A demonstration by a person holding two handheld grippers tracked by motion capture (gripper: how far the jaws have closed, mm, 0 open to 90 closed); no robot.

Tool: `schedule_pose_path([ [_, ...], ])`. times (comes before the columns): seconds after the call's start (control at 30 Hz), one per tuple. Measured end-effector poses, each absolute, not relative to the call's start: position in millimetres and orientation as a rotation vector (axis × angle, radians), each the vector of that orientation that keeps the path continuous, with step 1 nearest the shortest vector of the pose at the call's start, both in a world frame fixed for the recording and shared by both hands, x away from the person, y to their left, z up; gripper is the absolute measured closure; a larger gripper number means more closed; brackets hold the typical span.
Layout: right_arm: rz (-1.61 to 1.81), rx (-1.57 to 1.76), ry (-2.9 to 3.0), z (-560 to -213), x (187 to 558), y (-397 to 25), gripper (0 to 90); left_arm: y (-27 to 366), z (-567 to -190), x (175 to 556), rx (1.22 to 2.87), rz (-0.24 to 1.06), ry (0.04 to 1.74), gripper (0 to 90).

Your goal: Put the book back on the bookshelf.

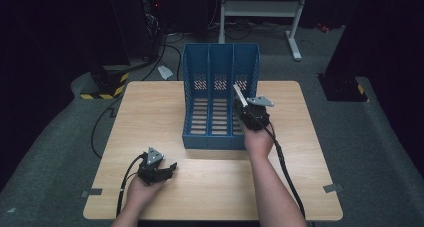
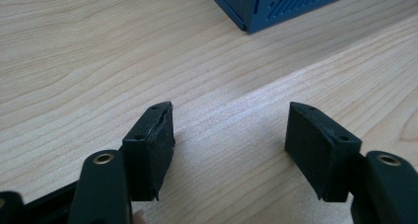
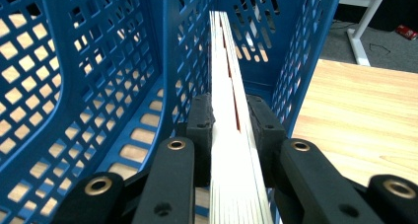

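The right gripper has its jaws pressed on a thin white book, which it holds edge-up over the rightmost compartment of the blue file rack, between the rack's lattice walls. The left gripper rests low on the wooden table near the front left corner, well apart from the rack, with its jaws spread wide and nothing between them. The rack stands at the middle of the table's far half.
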State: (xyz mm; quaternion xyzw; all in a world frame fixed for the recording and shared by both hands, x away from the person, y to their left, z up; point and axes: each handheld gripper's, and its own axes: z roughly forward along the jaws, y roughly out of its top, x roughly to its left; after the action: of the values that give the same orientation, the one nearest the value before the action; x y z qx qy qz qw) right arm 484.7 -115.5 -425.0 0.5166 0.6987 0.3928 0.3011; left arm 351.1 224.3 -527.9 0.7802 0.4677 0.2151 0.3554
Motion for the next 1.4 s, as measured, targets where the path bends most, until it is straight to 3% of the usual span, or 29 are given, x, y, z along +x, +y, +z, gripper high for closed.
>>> schedule_pose_path([
  [1.0,0.982,1.375,1.923,-433,475,-119,74.3,224,-528,351,2.019,0.559,1.201,36.5],
  [1.4,0.982,1.386,1.939,-420,487,-117,71.1,224,-528,351,2.011,0.557,1.206,36.7],
])
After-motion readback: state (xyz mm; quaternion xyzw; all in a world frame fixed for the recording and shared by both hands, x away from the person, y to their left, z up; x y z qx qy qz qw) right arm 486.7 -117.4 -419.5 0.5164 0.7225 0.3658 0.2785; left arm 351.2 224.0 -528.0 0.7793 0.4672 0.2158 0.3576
